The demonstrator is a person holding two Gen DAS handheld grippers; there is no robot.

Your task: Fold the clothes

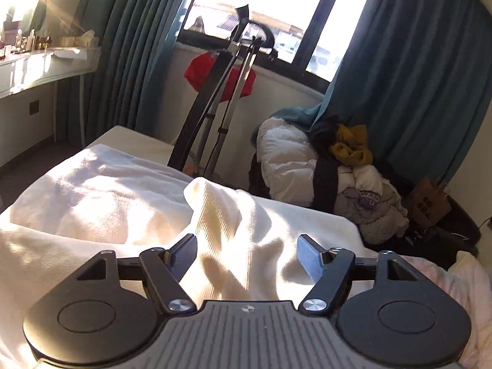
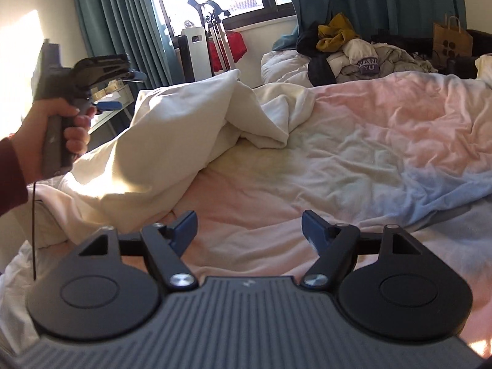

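Two claws are in view over a bed with a rumpled pink and pale blue cover. The left claw has its jaws parted, and a ridge of cream ribbed cloth rises between its blue pads; the pads stand clear of the fabric on both sides, so nothing is pinched. In the right wrist view the same left claw is seen from the side, raised above the left edge of the bed, gripped by a hand with a dark red sleeve.

The right claw is likewise released, its jaws wide apart with only the bed cover showing between them.

The cream cloth lies heaped on the left part of the bed, bunched into a tall peak with folds falling toward the middle; sunlight falls across its near side.

Beyond the far edge of the bed sits a pile of clothes, among them a mustard garment and a grey one with purple lettering. A brown paper bag stands to its right. Teal curtains frame the window.
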